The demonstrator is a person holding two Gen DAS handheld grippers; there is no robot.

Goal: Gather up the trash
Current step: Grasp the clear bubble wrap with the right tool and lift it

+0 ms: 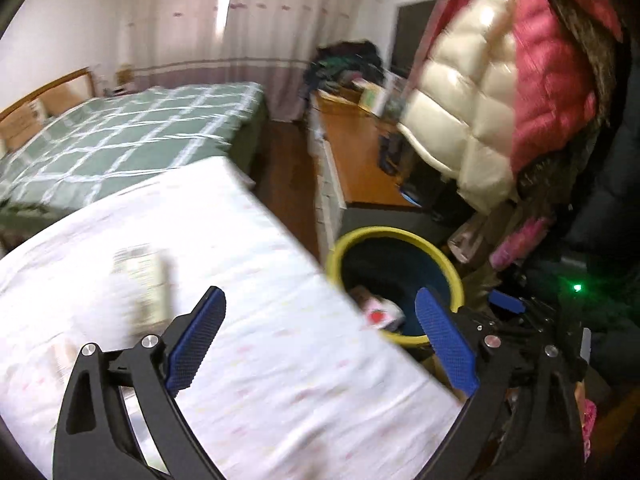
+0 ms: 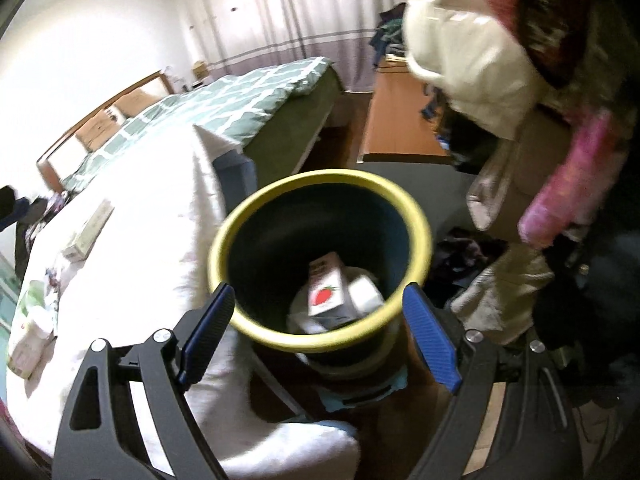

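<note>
Tongs spread wide and empty, both pairs, beside the yellow-rimmed bin.

Left tongs [image 1: 320, 340] hang over the white bed [image 1: 248, 280] corner, its edge just beside the bin [image 2: 256, 330]; right tongs [image 2: 318, 334] straddle the near rim. Inside lies a strawberry carton [image 2: 326, 292], long axis pointing away, leaning against white scraps. Blurred box [image 1: 140, 276] remains on the bed.

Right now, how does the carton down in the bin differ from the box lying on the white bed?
The carton with the red tomato picture lies tilted inside the yellow-rimmed bin, among other scraps; the pale flat box lies out on the white bedsheet. The carton shows a bold red print; the box looks plain and pale. Both are small cardboard packages.
</note>
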